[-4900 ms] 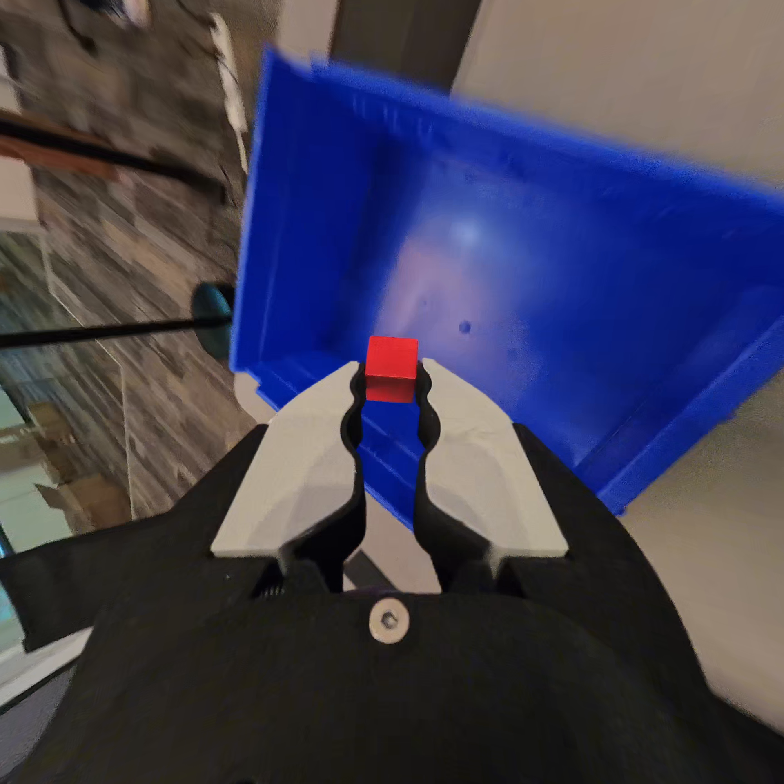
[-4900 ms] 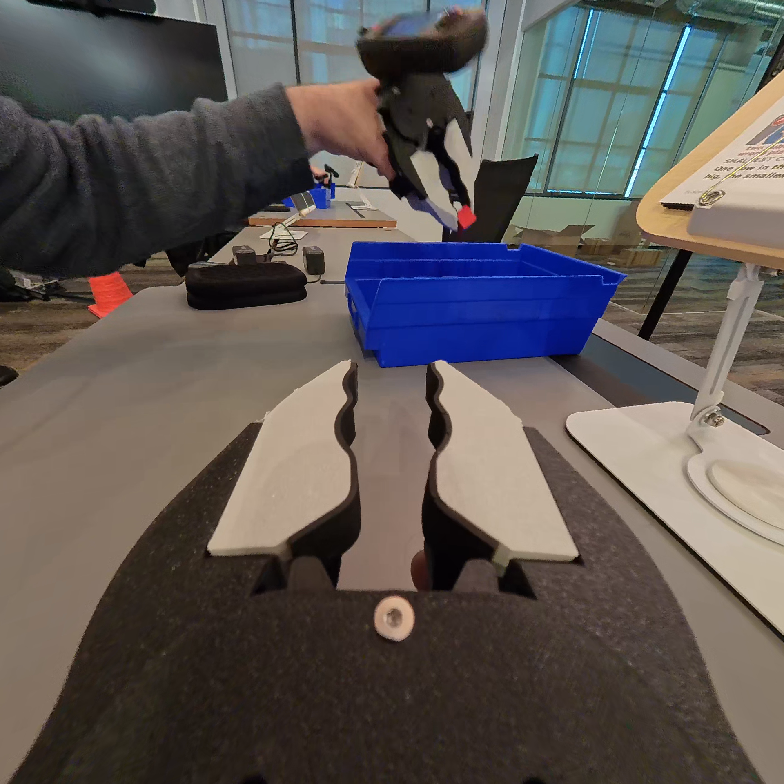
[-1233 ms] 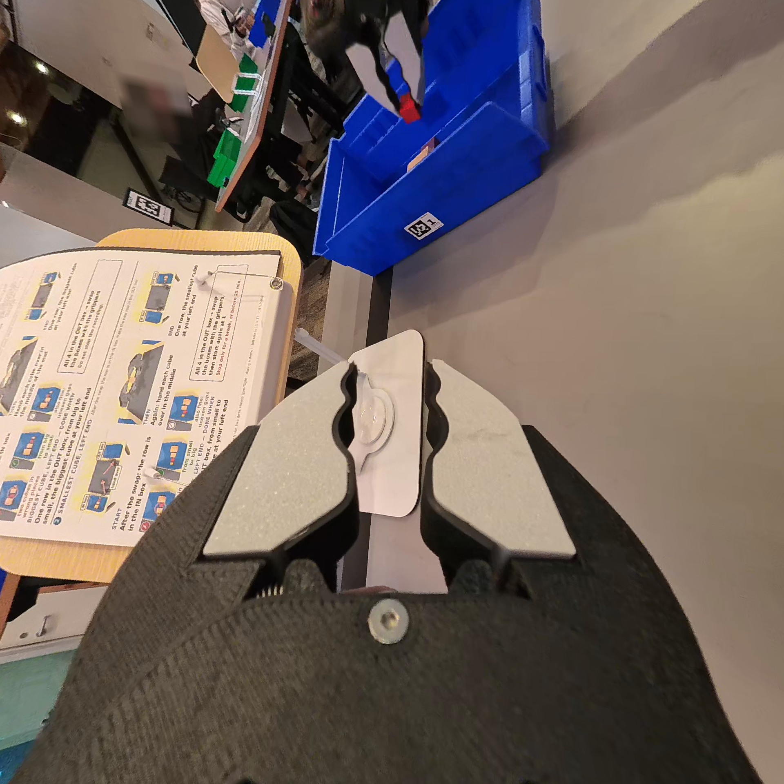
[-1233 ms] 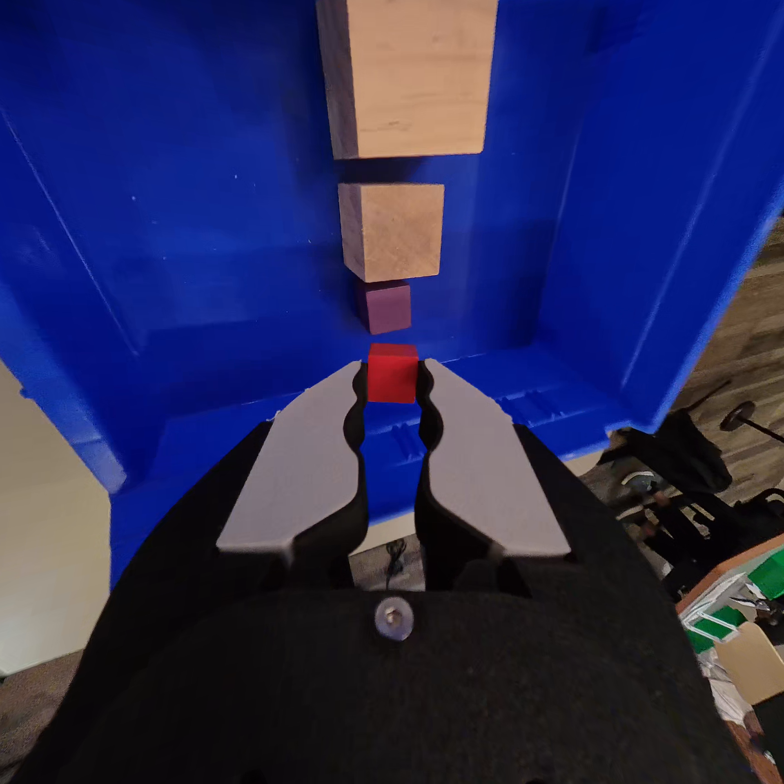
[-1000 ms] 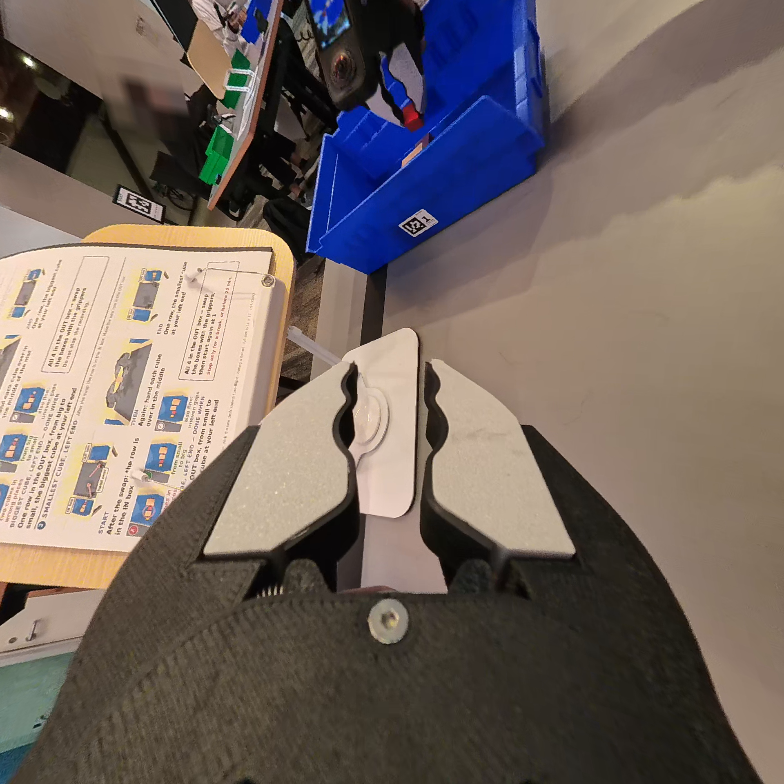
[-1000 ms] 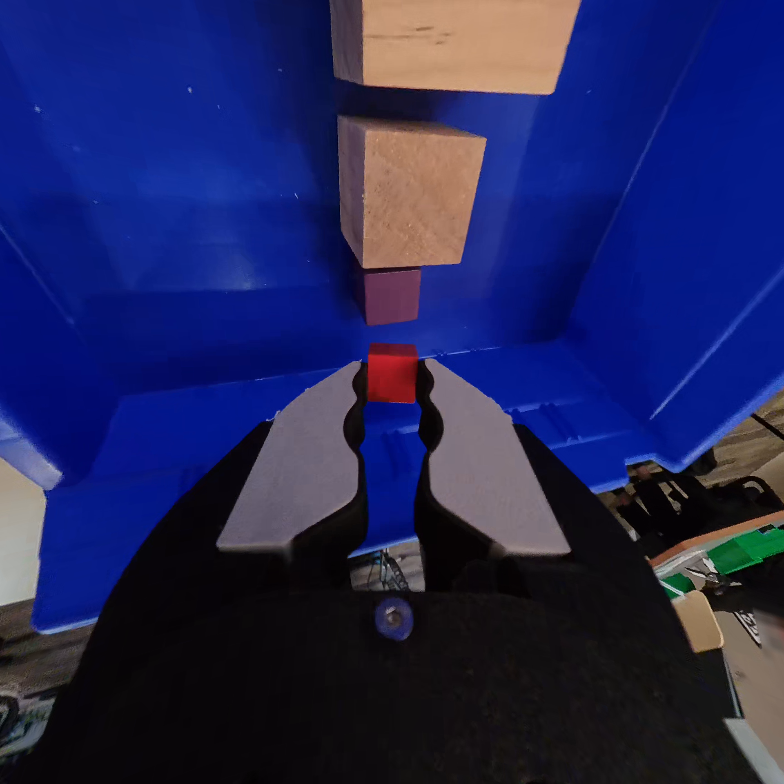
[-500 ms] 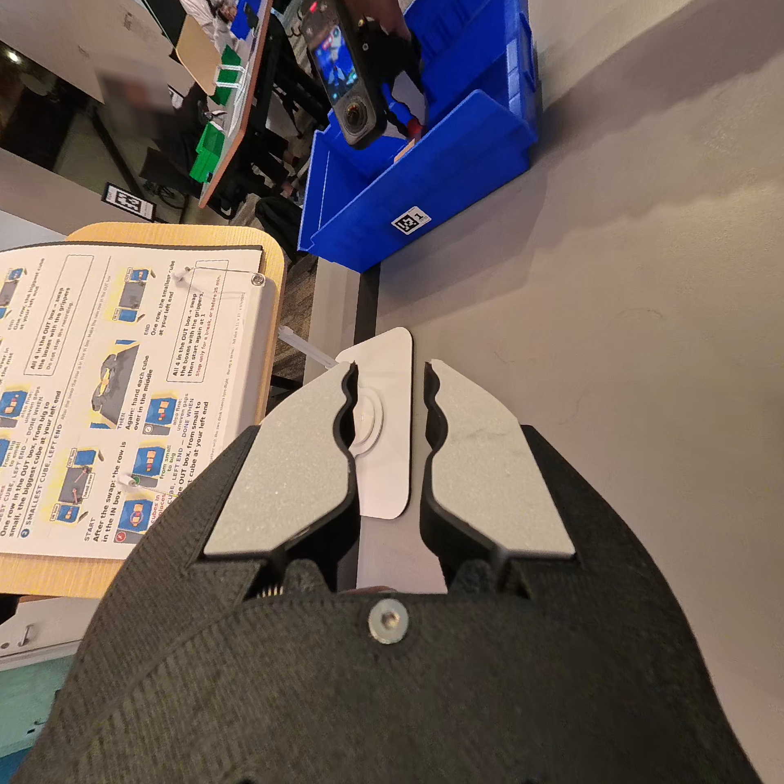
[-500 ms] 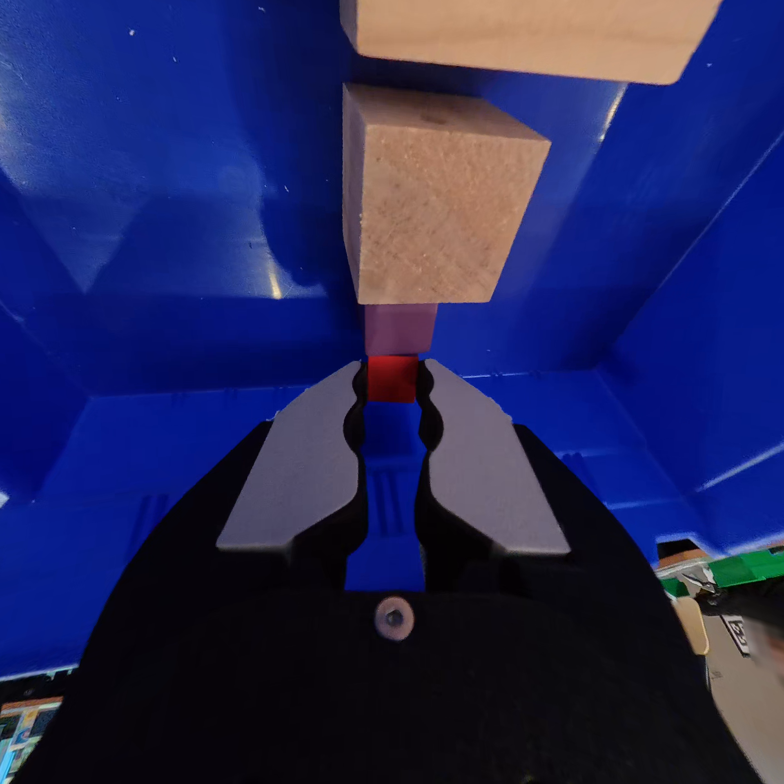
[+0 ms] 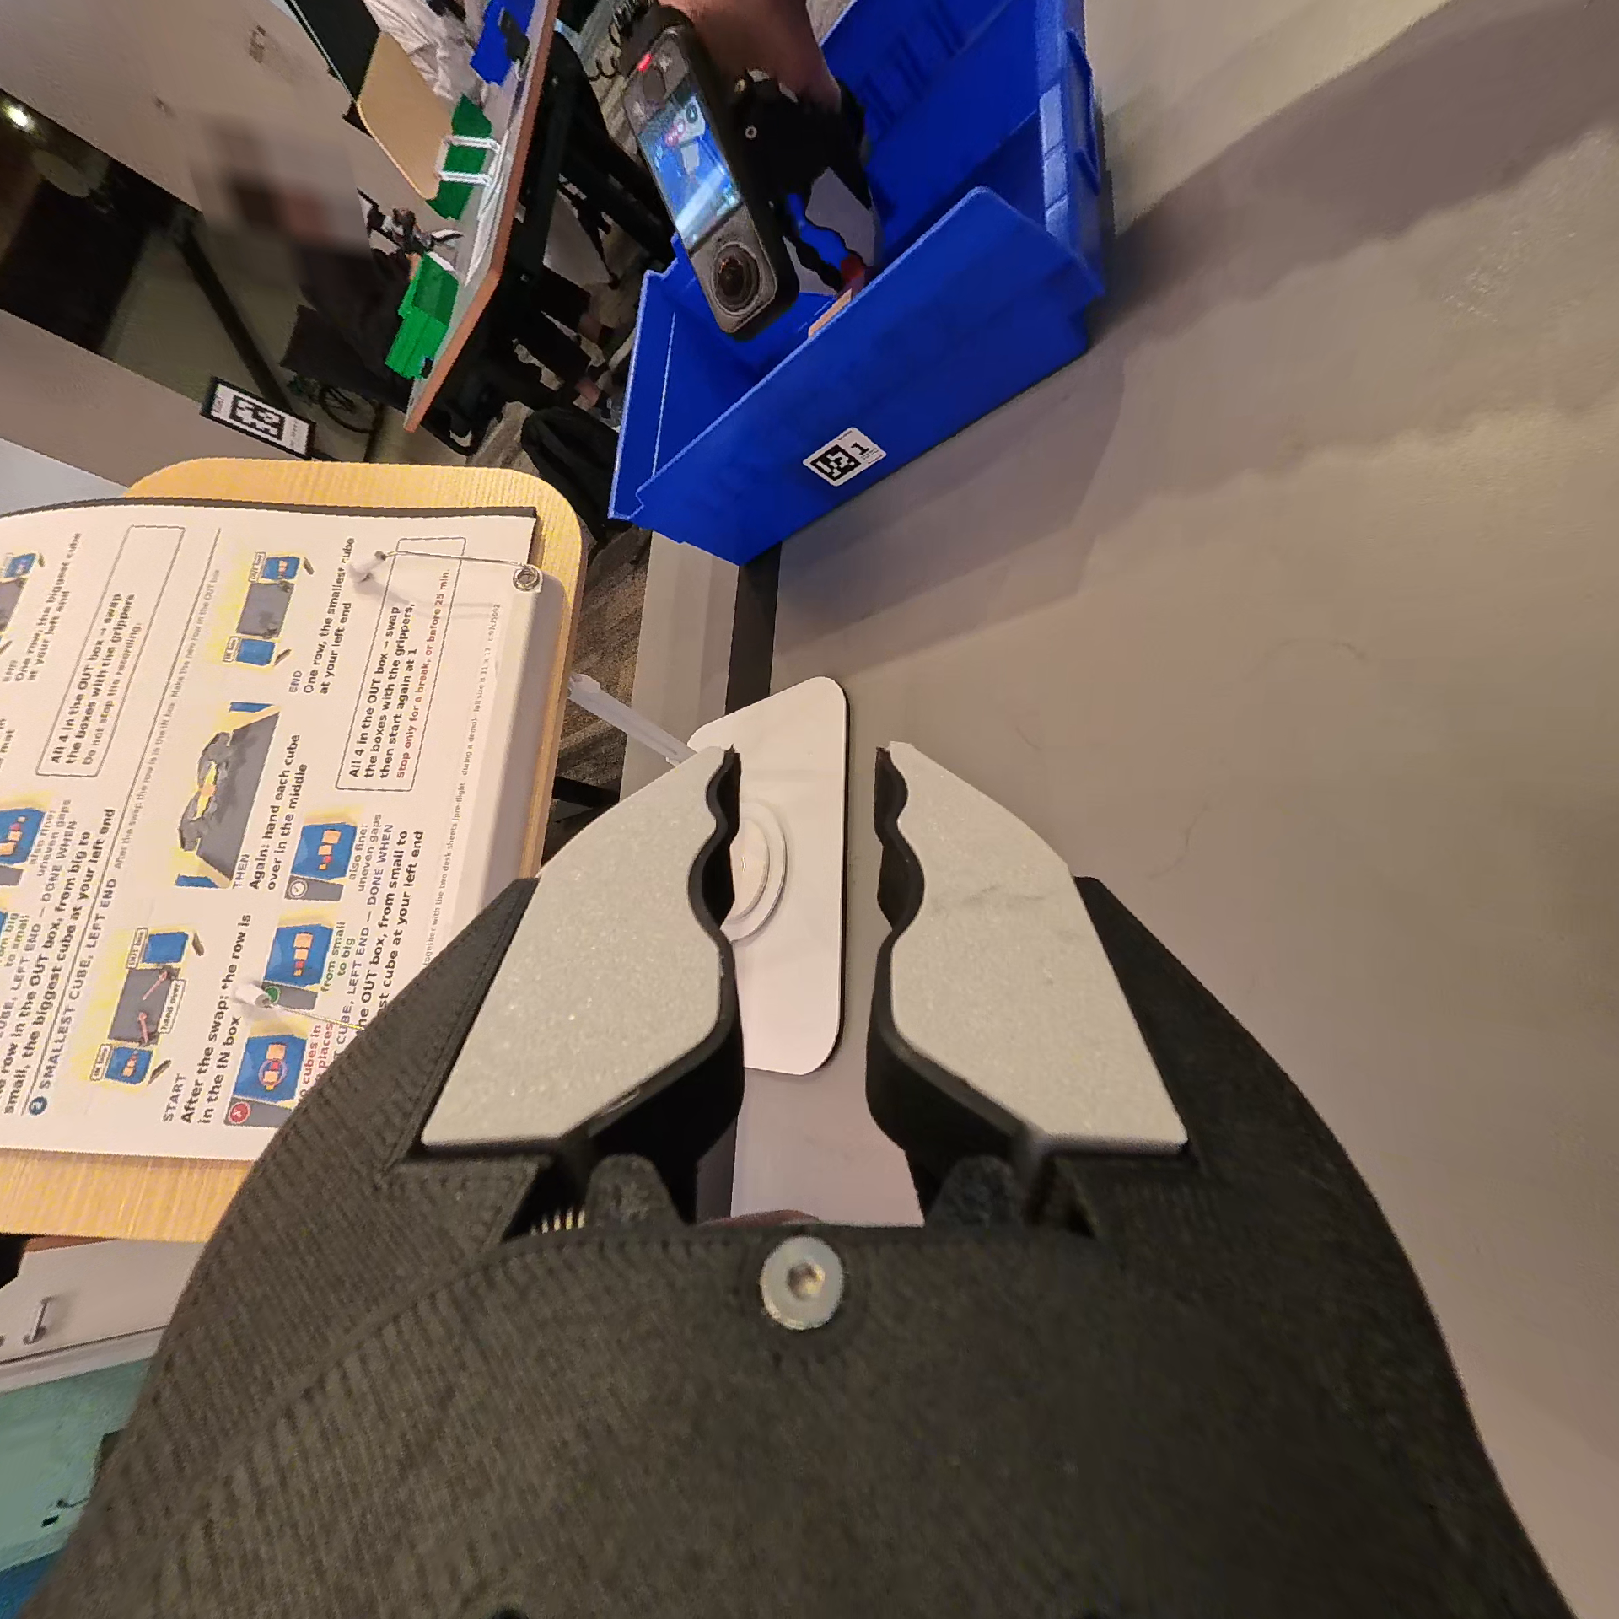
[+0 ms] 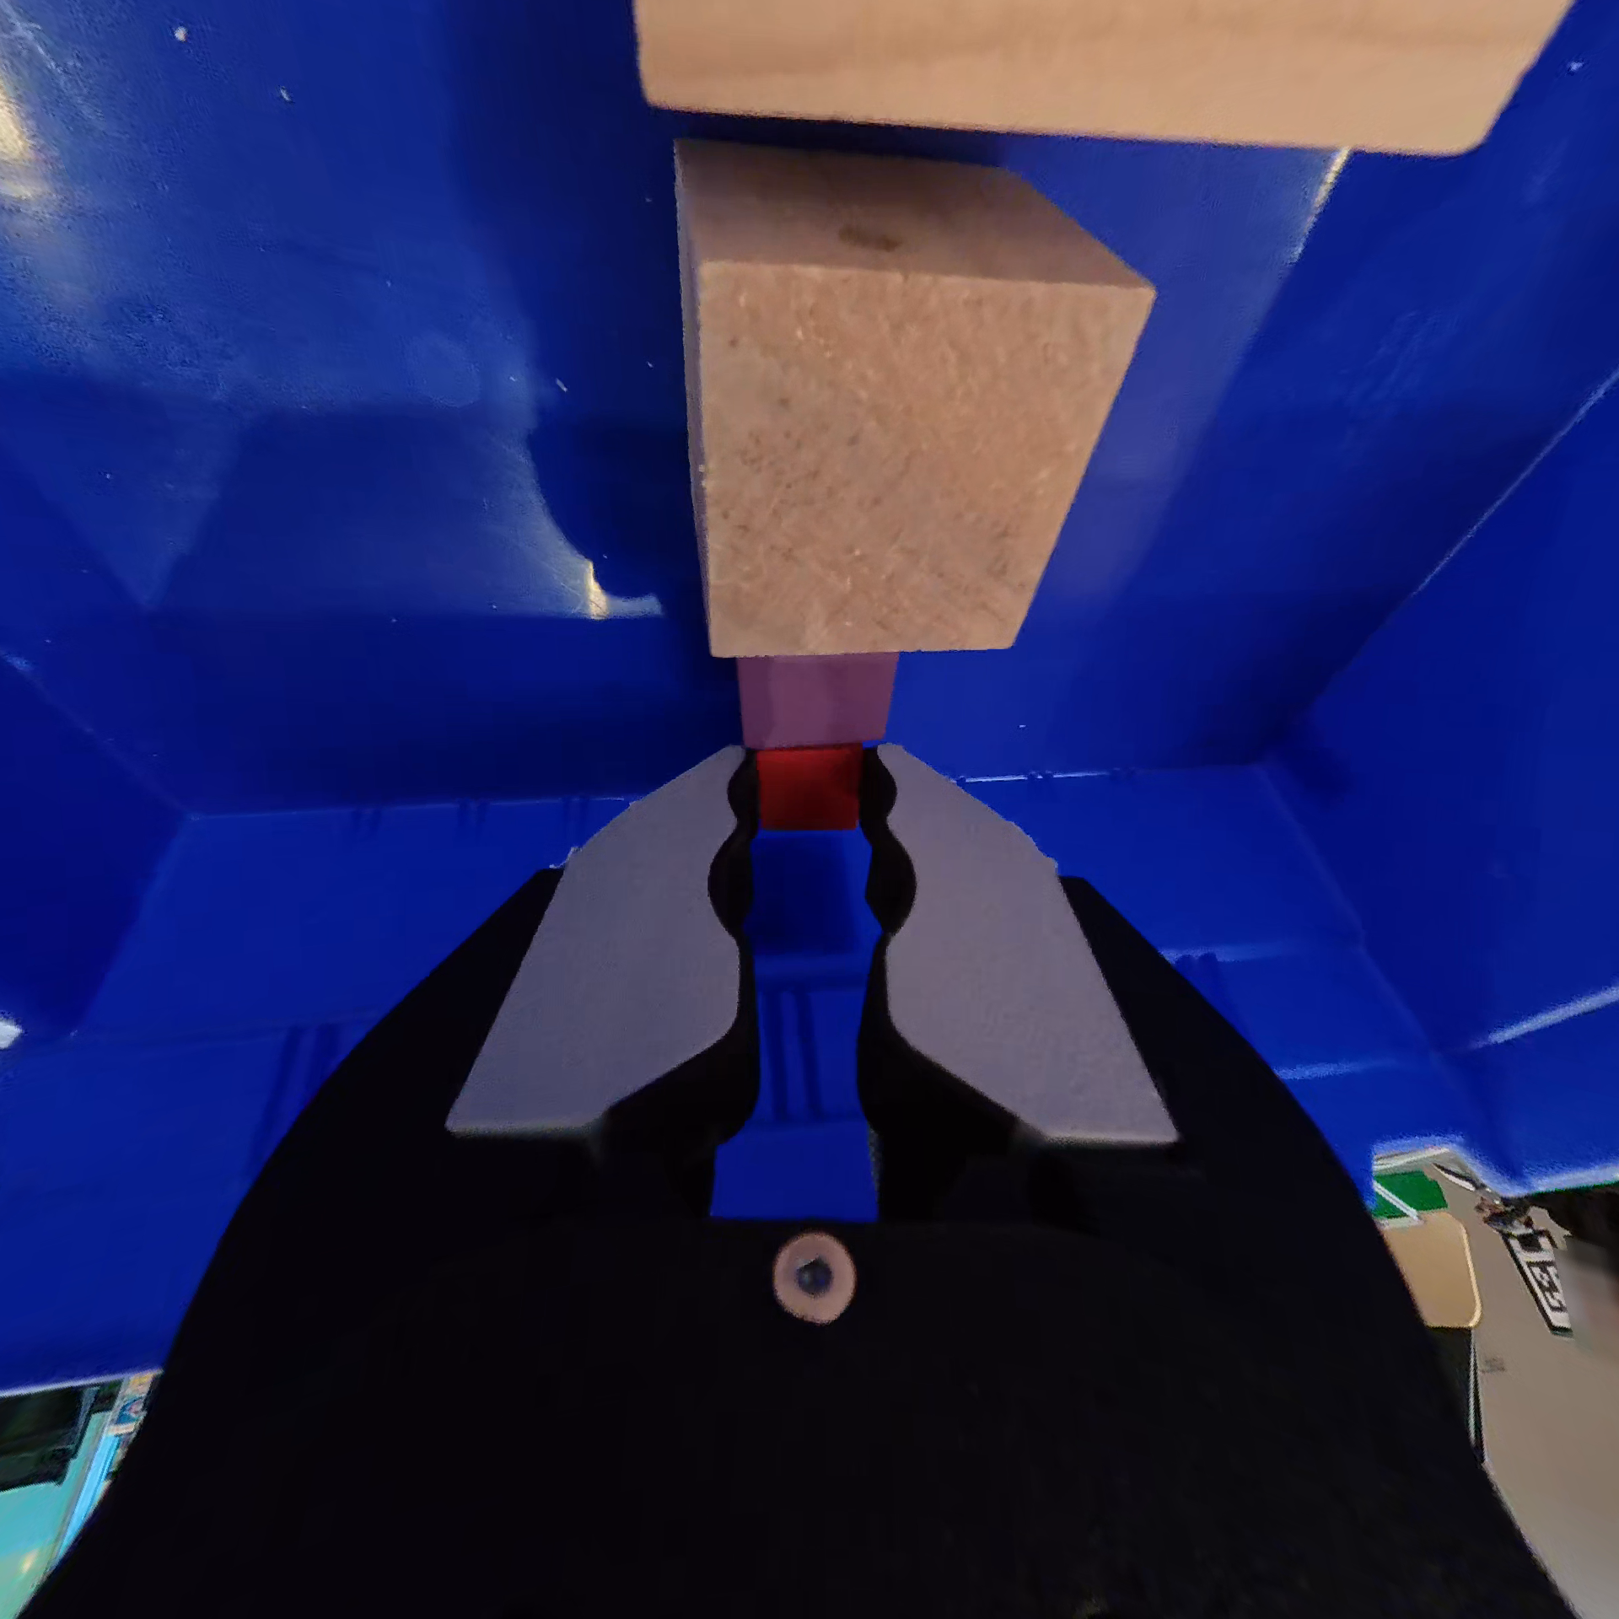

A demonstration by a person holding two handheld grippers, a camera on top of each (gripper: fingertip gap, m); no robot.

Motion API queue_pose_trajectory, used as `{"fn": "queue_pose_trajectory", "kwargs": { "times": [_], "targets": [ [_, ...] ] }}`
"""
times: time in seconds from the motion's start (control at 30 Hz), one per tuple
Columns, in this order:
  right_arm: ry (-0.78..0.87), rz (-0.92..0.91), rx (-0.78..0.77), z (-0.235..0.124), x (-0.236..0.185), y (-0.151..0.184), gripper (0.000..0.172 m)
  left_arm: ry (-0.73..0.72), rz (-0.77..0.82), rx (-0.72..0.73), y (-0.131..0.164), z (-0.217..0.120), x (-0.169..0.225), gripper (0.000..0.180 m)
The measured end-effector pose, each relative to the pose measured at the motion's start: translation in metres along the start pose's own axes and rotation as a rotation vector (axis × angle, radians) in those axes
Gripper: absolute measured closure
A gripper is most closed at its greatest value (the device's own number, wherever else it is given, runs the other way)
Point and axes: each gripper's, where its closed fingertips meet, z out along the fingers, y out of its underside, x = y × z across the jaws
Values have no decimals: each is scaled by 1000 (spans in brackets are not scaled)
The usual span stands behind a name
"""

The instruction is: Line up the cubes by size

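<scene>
ok, near to far. right gripper [image 10: 808, 771] is down inside the blue bin [image 10: 263, 438], both pads pressed on the sides of the small red cube [image 10: 806, 788], gripping it right at the fingertips. directly past the red one sits the purple cube [image 10: 819, 705], looks to be touching or just about, can't tell which. behind that the mid-size wooden cube [image 10: 876, 456], its near face square to the camera, and behind that the big wooden cube [image 10: 1078, 70], cut off by the top of the frame. so all four run in one row away from the gripper, small to large, red at the near end. bin walls rise on both sides and at the far end.

left gripper [image 9: 806, 758] is parked well away from the bin, jaws apart, nothing between the pads, just the grey table [image 9: 1270, 701] and the white base plate [image 9: 793, 876] of a stand showing through the gap. beside it on the left a tilted wooden board [image 9: 561, 543] with a printed instruction sheet [image 9: 263, 788] clipped on. farther up the table the same blue bin [image 9: 841, 394] with a small square marker sticker [image 9: 843, 456] on its side wall, a second blue bin [image 9: 990, 114] just behind it. the other gripper, with its camera [image 9: 718, 201], reaches into the nearer bin, a speck of red [image 9: 848, 267] visible at its tip. background is desks and green clutter, blurry.
</scene>
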Motion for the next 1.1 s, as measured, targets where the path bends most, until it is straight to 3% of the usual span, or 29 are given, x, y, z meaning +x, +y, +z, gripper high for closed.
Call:
{"fn": "queue_pose_trajectory", "kwargs": {
  "times": [0.37,0.5,0.63,0.83,1.1],
  "targets": [
    [48,23,-19,-13,7,6,134,0,-3,0,1,-1,-1,152],
    [139,70,35,-50,11,10,134,-12,-10,6,1,-4,-4,152],
    [330,166,119,-107,14,11,137,-22,-16,11,0,-5,-7,151],
    [568,273,409,-183,-27,-37,140,-31,-10,2,-4,-4,-7,146],
    [600,308,834,-220,-99,-152,143,-23,-25,10,-13,1,-4,145]
  ]
}}
